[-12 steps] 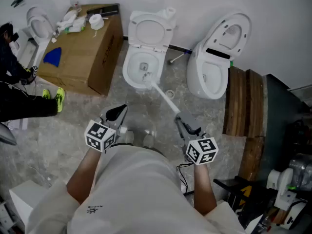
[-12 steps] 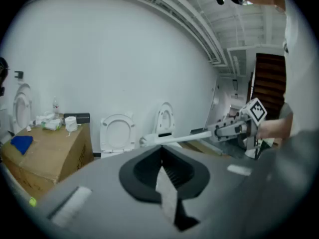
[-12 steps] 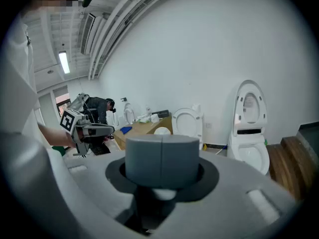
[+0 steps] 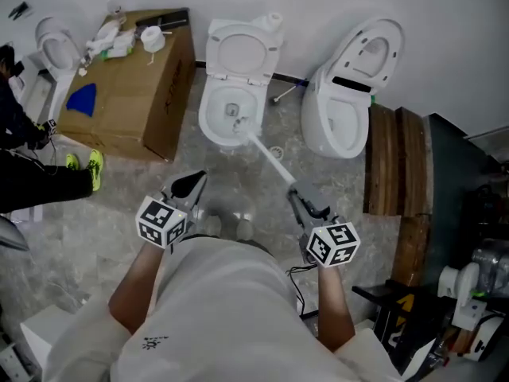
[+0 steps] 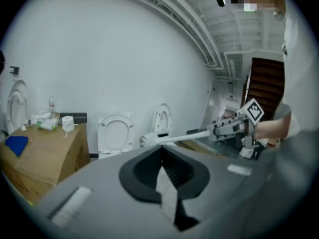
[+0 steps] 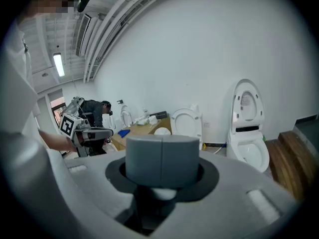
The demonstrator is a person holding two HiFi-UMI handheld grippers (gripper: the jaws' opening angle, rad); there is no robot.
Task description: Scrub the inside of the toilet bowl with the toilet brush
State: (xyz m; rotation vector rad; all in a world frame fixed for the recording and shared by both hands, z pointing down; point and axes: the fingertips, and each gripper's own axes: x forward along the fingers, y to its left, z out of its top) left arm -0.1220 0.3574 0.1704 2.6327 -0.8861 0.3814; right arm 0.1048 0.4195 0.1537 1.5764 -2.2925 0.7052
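right now your right gripper (image 4: pixel 296 193) is clenched on the white handle of the toilet brush (image 4: pixel 266 154). the brush slants away from you, and its head sits inside the toilet bowl (image 4: pixel 208 119), toward the near side. your left gripper (image 4: pixel 193 185) hangs well apart to the left, jaws pressed together on nothing. a cardboard box (image 4: pixel 135 86) stands just left of the toilet.

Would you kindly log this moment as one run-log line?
right gripper: shut on toilet brush | brush head: in toilet bowl | left gripper: holds nothing
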